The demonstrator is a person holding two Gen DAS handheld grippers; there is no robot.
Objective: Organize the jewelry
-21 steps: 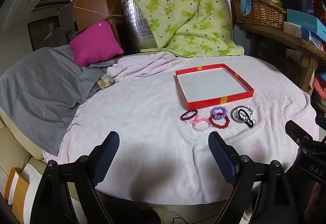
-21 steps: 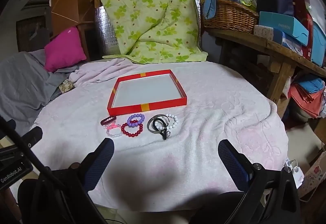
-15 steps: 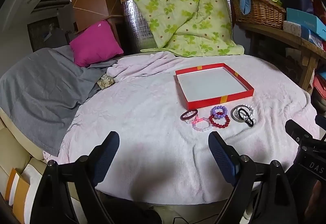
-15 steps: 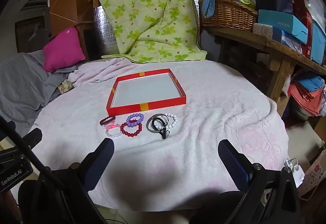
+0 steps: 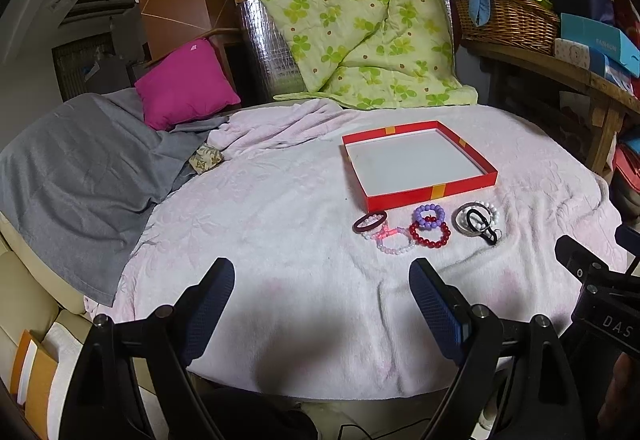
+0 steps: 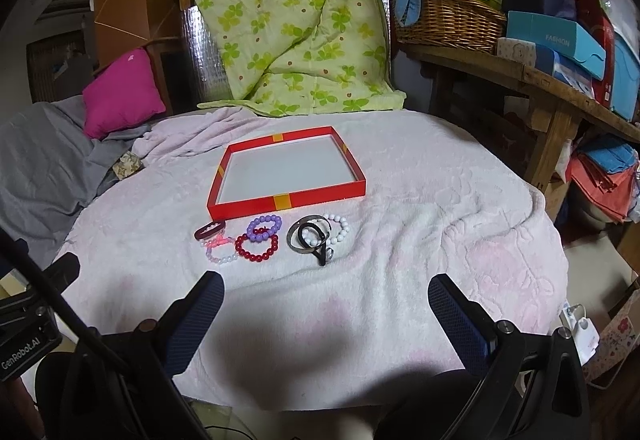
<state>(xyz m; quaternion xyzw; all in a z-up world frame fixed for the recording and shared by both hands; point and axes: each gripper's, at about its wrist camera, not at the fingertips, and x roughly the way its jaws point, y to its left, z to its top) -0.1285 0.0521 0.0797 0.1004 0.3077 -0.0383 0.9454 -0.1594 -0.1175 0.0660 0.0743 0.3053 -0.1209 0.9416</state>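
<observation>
Both hand-held grippers (left [image 5: 322, 304], right [image 6: 326, 314]) hang spread, bracelets [image 6: 256, 242] ahead.

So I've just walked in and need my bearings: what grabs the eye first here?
The red tray, empty, sits mid-table on the pale pink cloth. Just in front of it lies a row of bracelets, among them the red bead bracelet and the purple bead bracelet. Behind hangs a green floral quilt.

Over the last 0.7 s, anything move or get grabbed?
No grasp or release. The right wrist view drifts a little, so the right gripper shifted slightly; the left gripper stayed put. Both stay open and empty. The red tray is still empty, and the bracelets lie untouched in front of it.
</observation>
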